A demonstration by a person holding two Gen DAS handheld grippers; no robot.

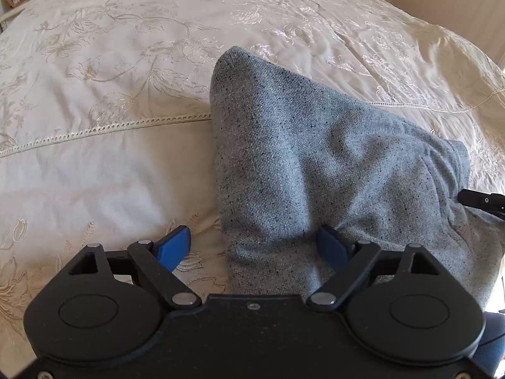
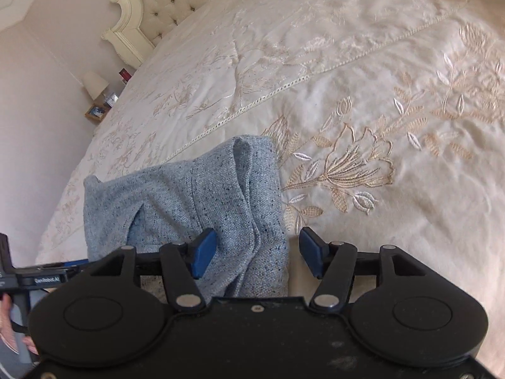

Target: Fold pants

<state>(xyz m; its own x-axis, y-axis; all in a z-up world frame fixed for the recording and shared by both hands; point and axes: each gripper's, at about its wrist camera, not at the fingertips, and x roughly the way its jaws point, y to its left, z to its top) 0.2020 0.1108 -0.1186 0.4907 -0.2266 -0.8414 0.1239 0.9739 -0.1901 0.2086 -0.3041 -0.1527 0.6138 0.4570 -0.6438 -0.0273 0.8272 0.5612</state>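
Now I have both the left gripper (image 1: 254, 248) and right gripper (image 2: 257, 252) released, jaws wide, straddling the speckled grey-blue knit pants (image 1: 315, 164) bunched on the cream embroidered bed (image 1: 126, 79), presumably to regrip.

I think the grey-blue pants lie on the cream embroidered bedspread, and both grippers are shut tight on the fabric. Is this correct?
Not quite. The pants do lie on the cream embroidered bedspread, but both grippers are open. The left wrist view shows the left gripper with jaws spread, and the right wrist view shows the right gripper the same.

Speckled grey-blue pants (image 1: 315, 164) lie folded in a rumpled bundle on the bedspread
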